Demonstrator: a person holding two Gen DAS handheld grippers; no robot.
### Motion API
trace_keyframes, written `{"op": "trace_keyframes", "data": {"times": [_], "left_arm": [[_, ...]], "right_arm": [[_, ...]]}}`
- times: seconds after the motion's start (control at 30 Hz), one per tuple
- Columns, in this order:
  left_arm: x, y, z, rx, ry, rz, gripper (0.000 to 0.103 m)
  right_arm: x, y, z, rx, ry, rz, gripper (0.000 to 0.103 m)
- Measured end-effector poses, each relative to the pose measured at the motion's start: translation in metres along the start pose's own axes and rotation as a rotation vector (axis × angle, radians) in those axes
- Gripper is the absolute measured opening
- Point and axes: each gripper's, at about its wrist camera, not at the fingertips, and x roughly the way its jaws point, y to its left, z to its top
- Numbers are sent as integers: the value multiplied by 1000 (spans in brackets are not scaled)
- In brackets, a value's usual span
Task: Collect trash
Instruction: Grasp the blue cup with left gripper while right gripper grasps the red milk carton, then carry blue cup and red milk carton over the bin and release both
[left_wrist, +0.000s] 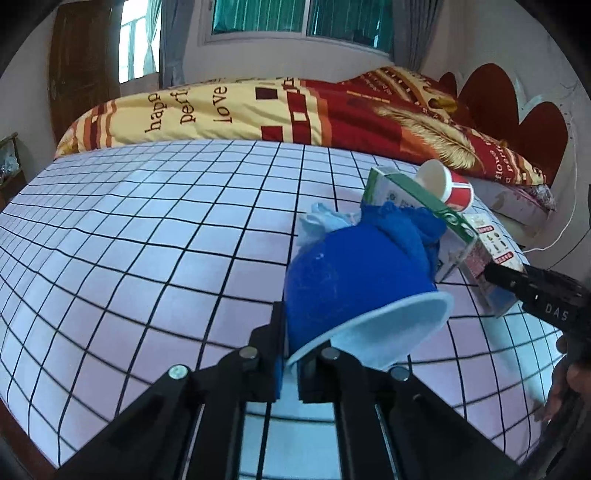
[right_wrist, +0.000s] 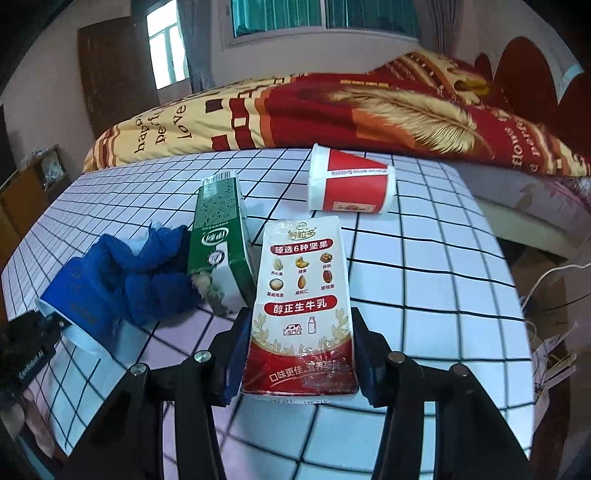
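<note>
My left gripper (left_wrist: 291, 363) is shut on the rim of a blue paper cup (left_wrist: 332, 277) that lies tipped on the checked tablecloth (left_wrist: 147, 240). A blue cloth (left_wrist: 402, 229) and a bit of white tissue (left_wrist: 321, 221) bulge from its far end. In the right wrist view my right gripper (right_wrist: 299, 332) is shut on a white and red milk carton (right_wrist: 301, 288), with a pad against each side. Left of it a green carton (right_wrist: 218, 236) lies against the blue cloth (right_wrist: 155, 280). A red and white paper cup (right_wrist: 351, 181) lies on its side behind them.
A bed with a red and yellow quilt (left_wrist: 295, 107) runs along the table's far edge, with a red headboard (left_wrist: 491, 92) at the right. A white cable (right_wrist: 546, 280) hangs off the table's right side. A wooden cabinet (right_wrist: 29, 192) stands at the left.
</note>
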Motion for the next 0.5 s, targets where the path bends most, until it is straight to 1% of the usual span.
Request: {"op": "trace_keyframes", "data": {"times": [0.13,0.2,0.3,0.5], "left_arm": [[-15,4,-6,-28,-33,-26,6],[-24,4,-8,-37,-52,-35,6],[-38,-2,-10,-28,-74,-45,6],[-56,-19,-18,-1,-82,-54,6]], "right_arm": [[-17,-5,-11,-16,-12,-6,52],[-29,-7,-16,-32,-32,-21,52],[-50,-11,-25,-33,-56,-25,52],[-94,-22,-45,-35,-91,-40,52]]}}
